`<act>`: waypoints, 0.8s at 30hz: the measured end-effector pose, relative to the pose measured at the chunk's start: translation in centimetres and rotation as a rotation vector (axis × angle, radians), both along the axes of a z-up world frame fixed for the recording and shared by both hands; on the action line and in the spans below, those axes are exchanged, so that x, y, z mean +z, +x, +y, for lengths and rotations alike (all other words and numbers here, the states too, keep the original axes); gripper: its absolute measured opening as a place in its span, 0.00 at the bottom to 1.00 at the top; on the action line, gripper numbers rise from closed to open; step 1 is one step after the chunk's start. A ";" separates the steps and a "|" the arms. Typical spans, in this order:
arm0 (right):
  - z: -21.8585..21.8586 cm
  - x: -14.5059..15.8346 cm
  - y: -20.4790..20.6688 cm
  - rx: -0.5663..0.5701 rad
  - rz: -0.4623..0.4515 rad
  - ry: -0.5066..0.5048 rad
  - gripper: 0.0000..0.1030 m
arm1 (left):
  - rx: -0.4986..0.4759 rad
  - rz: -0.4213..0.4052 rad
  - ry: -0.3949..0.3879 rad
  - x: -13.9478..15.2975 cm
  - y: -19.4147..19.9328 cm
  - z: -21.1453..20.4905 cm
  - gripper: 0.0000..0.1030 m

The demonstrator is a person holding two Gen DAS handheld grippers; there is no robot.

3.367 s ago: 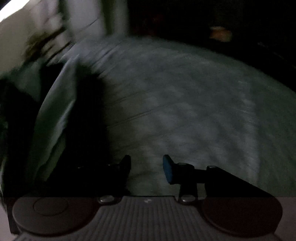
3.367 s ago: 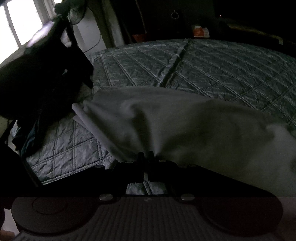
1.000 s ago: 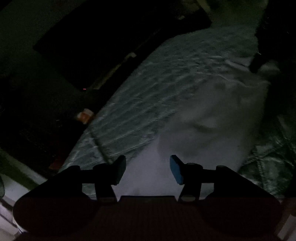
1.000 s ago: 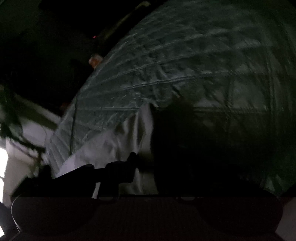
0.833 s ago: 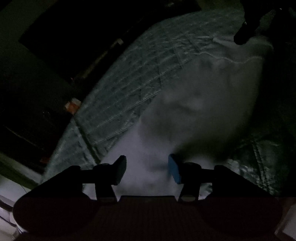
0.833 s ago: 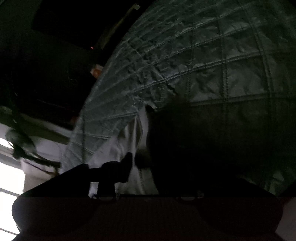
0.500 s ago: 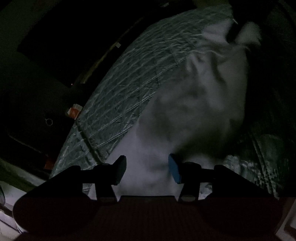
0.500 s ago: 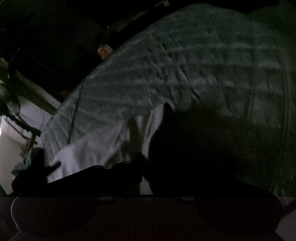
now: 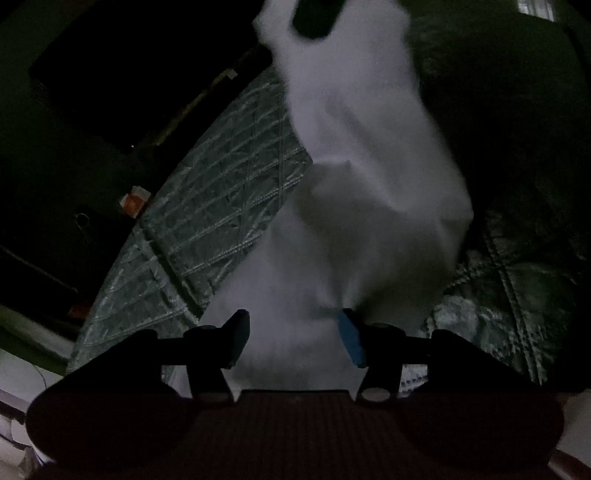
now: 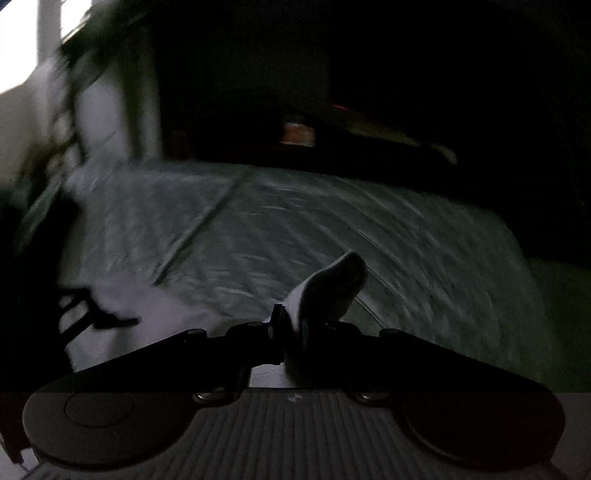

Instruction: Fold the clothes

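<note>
A white garment (image 9: 362, 206) hangs stretched over a grey quilted bed (image 9: 221, 206) in a dark room. My left gripper (image 9: 293, 338) is open, its fingers on either side of the garment's lower part. The garment's top end is held up by the dark right gripper (image 9: 314, 18). In the right wrist view my right gripper (image 10: 295, 328) is shut on a fold of the white garment (image 10: 328, 288), which sticks up between the fingers. More of the garment (image 10: 122, 332) trails to the lower left.
The quilted bed (image 10: 295, 229) fills the middle. A small orange-and-white box (image 9: 133, 201) sits past the bed's far edge, also in the right wrist view (image 10: 297, 133). A bright window (image 10: 22, 44) and pale wall are at the left. The surroundings are dark.
The right gripper has lifted its end of the garment up and swung round to face across the bed. The garment now hangs stretched and taller in the left wrist view. The left gripper stays open.
</note>
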State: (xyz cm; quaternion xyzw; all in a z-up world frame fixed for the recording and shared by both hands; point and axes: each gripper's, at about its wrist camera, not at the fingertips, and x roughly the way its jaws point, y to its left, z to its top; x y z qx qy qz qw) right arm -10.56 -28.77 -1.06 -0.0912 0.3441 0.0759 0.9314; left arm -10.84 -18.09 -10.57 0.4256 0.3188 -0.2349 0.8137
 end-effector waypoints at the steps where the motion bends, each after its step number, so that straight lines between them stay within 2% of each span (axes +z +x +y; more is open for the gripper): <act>1: 1.6 -0.2 0.1 0.049 0.000 -0.057 0.10 | -0.003 0.008 -0.004 0.3 0.2 0.4 0.52; 3: 4.3 -0.8 0.4 0.136 0.004 -0.141 0.10 | 0.017 0.032 -0.029 1.5 1.3 1.8 0.53; 5: 6.3 -1.8 0.5 0.200 0.025 -0.181 0.10 | 0.100 0.049 -0.079 2.8 3.2 3.8 0.53; 8: 8.6 -3.9 1.2 0.264 0.075 -0.210 0.13 | 0.248 0.061 -0.158 4.7 6.0 7.1 0.51; 11: 10.5 -6.5 2.3 0.322 0.140 -0.203 0.20 | 0.295 0.062 -0.179 5.4 6.8 8.8 0.51; 12: 10.8 -7.3 2.7 0.338 0.179 -0.190 0.30 | 0.289 0.063 -0.169 5.3 6.5 9.0 0.51; 13: 11.0 -7.8 2.9 0.352 0.212 -0.175 0.50 | 0.279 0.064 -0.155 5.1 6.2 9.1 0.51; 15: 11.4 -8.5 3.1 0.379 0.271 -0.146 0.58 | 0.261 0.073 -0.131 4.6 5.4 9.4 0.52; 16: 11.2 -8.1 3.1 0.377 0.285 -0.110 0.58 | 0.253 0.082 -0.121 4.4 5.1 9.5 0.53; 18: 9.2 -6.5 3.1 0.321 0.288 0.037 0.58 | 0.248 0.105 -0.112 3.9 4.4 9.9 0.54; 22: 3.6 -4.3 3.9 0.090 0.214 0.335 0.55 | 0.203 0.154 -0.121 3.6 2.8 9.7 0.54; 23: 2.7 -4.5 4.4 0.041 0.205 0.355 0.53 | 0.187 0.165 -0.124 3.6 2.4 9.6 0.55; 24: 2.1 -4.9 5.0 -0.003 0.200 0.362 0.45 | 0.172 0.169 -0.131 3.7 2.1 9.4 0.55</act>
